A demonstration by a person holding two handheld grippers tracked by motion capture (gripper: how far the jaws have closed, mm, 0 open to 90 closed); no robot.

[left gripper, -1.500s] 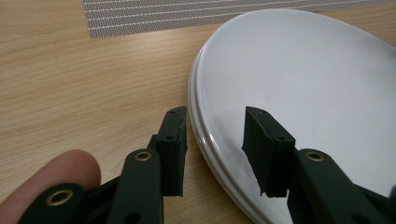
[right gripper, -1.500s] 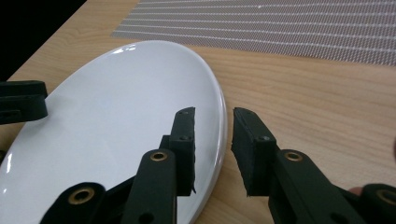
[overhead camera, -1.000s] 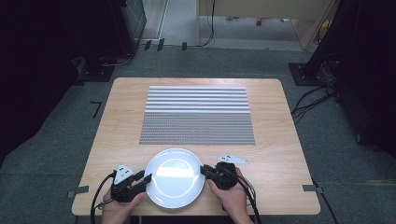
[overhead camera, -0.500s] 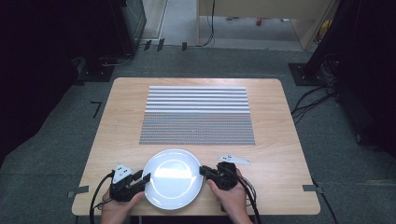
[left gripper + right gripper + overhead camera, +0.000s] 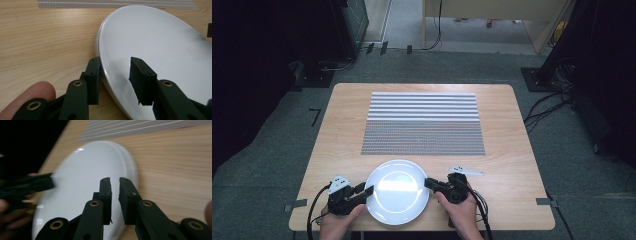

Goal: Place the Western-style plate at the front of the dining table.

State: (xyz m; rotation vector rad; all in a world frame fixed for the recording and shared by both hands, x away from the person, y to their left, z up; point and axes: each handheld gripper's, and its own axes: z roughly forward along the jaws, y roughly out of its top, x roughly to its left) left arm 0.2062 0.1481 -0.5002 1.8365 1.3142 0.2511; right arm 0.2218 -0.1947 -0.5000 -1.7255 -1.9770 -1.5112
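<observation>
Plate: a white round plate (image 5: 397, 192) lies near the table's near edge, about midway along it, between the two grippers; in both gripper views its rim looks doubled, as if one plate sits on another, though I cannot tell for sure.
Left gripper: the left gripper (image 5: 362, 190) is at the plate's left rim; in the left gripper view (image 5: 117, 81) one jaw sits outside against the rim and the other stands above the plate's face with a gap, so the grip is released; the jaws have just been opening with the rim between them.
Right gripper: the right gripper (image 5: 430, 183) is at the plate's right rim; in the right gripper view (image 5: 114, 200) its jaws are nearly together over the rim, with only a thin slit showing; whether they pinch the rim I cannot tell.
Mat: a grey striped mat (image 5: 423, 123) covers the table's middle, just beyond the plate and apart from it.
Table: a light wooden table (image 5: 337, 130) carries everything.
Hands: a hand (image 5: 463, 215) holds each gripper at the near edge.
</observation>
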